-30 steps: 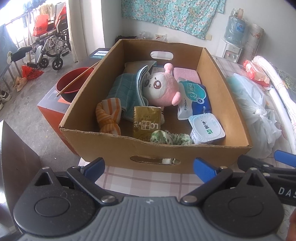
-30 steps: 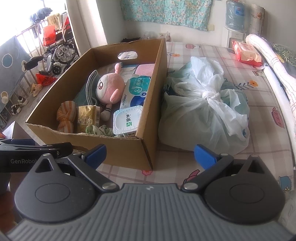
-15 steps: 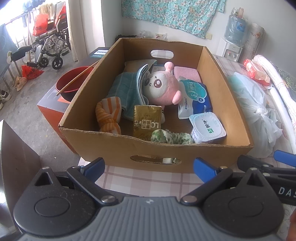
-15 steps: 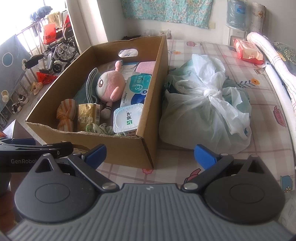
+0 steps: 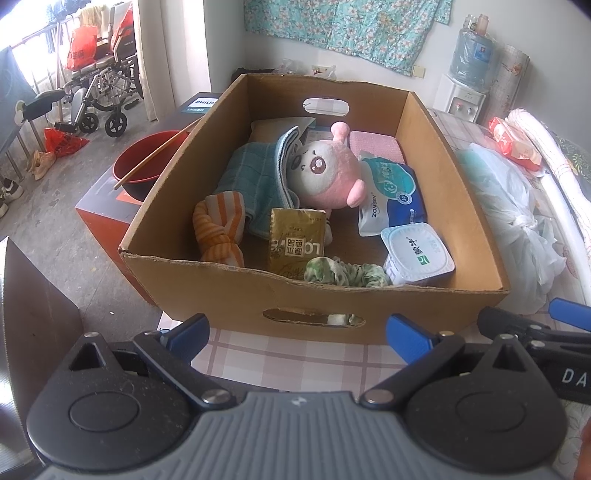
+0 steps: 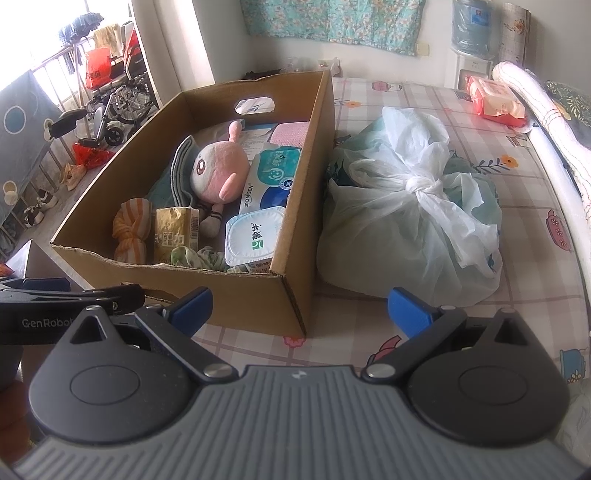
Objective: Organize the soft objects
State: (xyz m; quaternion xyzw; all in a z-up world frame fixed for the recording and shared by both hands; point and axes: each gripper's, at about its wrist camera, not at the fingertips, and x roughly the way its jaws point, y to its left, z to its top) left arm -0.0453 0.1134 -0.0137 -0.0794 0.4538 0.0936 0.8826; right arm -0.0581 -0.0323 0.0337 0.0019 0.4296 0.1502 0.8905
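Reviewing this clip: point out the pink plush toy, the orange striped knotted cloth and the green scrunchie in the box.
pink plush toy (image 5: 325,173), left wrist view, on its face.
orange striped knotted cloth (image 5: 219,230), left wrist view, on the knot.
green scrunchie (image 5: 347,273), left wrist view, on its ruffled middle, at the box's near wall.

Non-task clutter: wheelchair (image 5: 99,88) far left by the railing, orange bag (image 5: 79,55) hung on it, shoes (image 5: 40,164) on the floor below. Red basin (image 5: 142,162) with a stick (image 5: 155,157) across it sits on an orange-black carton (image 5: 107,214). Floral cloth (image 5: 351,26) pinned on the back wall. Water dispenser (image 5: 463,98) in the corner, blue jug (image 5: 472,55) on top, patterned roll (image 5: 511,79) leaning just beside it. Checked tablecloth (image 6: 424,99) with cartoon prints covers the table. Knotted white plastic bag (image 6: 406,229) lies on it. Red wipes pack (image 6: 493,99) near the far edge, beside a rolled quilt (image 6: 532,96).
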